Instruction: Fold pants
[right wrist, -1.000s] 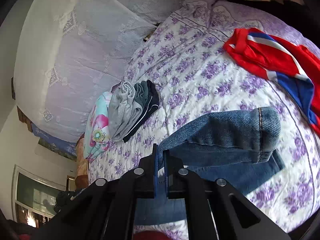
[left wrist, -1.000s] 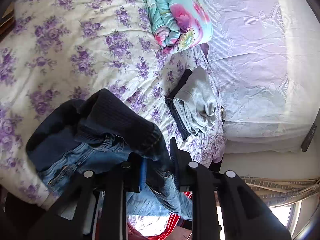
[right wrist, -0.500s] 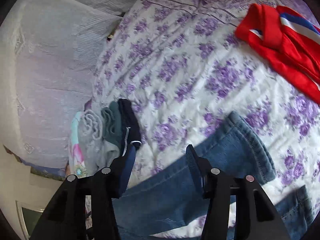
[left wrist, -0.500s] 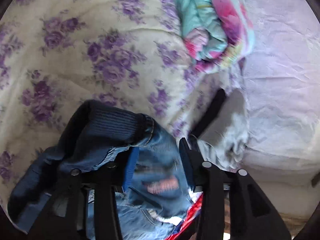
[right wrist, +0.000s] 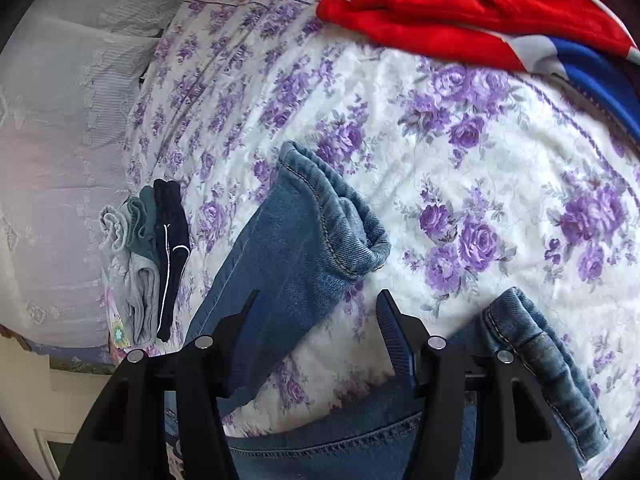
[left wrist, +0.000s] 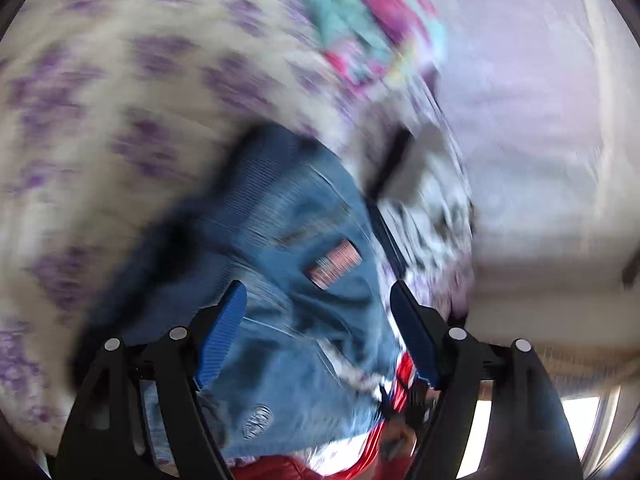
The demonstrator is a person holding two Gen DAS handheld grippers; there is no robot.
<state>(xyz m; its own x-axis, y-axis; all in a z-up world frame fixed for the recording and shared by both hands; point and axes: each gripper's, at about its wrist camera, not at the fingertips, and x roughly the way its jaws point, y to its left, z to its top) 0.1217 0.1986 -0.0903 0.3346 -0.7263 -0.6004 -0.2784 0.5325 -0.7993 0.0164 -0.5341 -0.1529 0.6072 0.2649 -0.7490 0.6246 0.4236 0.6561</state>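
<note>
The blue jeans (left wrist: 304,280) lie bunched on the purple-flowered bedspread (left wrist: 100,120); the left wrist view is blurred by motion. My left gripper (left wrist: 316,304) hangs just over the waist part with its red-brown label, jaws opening, pads clear of the denim. In the right wrist view one jean leg (right wrist: 304,248) lies folded over with its cuff pointing away, and a second cuff (right wrist: 536,344) lies at lower right. My right gripper (right wrist: 320,312) hovers above that leg, jaws opening, not pressing on the cloth.
A stack of folded grey, green and black garments (right wrist: 144,264) lies at the bed's edge beside a white lace cover (right wrist: 60,140). A red, white and blue garment (right wrist: 460,12) lies at the far side. A teal floral quilt (left wrist: 360,20) is rolled further up.
Both grippers were shut on the jeans a second ago and have let go. The jeans dropped onto the bed, and both grippers sank closer to them with jaws spreading.
</note>
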